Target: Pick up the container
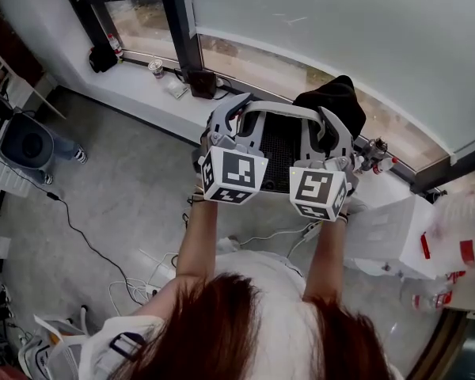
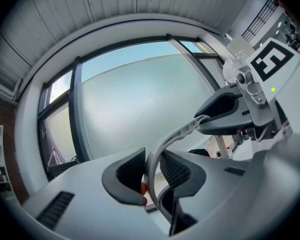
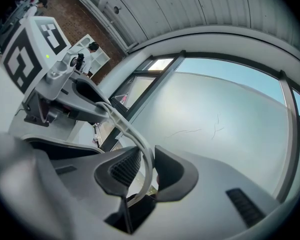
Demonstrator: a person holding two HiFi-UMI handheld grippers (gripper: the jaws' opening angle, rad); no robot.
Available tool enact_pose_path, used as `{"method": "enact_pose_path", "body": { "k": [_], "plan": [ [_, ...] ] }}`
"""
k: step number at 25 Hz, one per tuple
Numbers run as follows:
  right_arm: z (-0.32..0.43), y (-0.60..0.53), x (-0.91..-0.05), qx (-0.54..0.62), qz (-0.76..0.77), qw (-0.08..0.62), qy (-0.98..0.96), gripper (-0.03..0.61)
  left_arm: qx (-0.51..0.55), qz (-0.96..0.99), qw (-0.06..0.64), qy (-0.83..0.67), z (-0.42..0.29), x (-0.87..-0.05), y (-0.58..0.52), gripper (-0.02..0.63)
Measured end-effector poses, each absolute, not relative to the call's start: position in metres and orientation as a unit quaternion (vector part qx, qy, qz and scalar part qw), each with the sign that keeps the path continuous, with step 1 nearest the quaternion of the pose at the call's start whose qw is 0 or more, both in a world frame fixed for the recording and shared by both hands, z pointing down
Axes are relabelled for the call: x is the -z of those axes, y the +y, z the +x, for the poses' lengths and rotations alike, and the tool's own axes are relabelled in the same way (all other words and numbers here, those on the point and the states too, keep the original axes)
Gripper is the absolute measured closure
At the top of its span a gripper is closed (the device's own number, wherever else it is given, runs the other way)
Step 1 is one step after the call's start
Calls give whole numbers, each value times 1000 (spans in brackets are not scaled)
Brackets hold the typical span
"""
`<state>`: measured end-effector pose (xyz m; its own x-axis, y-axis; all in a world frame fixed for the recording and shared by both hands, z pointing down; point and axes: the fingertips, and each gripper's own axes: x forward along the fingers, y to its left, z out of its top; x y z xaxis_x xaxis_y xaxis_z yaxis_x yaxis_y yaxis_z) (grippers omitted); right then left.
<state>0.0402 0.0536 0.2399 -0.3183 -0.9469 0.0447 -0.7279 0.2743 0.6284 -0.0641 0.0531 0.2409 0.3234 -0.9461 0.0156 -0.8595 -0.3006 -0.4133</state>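
left gripper [image 2: 151,170], right gripper [image 3: 145,169] both clenched on white rim [image 1: 281,108] of container [image 1: 281,149]; container spans between the 2, equally near.

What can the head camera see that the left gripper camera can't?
Only the head view shows the person's arms, the floor cable and the container with its black mesh body. Only the left gripper view shows, up close, the ribbed pads of the left gripper pressed on the white handle. Both views show that handle, the right gripper clamped on it too, and the window.
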Motion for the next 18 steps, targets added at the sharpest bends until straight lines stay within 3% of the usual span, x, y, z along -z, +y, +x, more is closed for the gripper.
{"method": "enact_pose_path", "body": {
  "k": [18],
  "plan": [
    [89,62,-234,261,511,190,-797,480,139,-768,171,602,-16,-231,68,515]
  ]
}}
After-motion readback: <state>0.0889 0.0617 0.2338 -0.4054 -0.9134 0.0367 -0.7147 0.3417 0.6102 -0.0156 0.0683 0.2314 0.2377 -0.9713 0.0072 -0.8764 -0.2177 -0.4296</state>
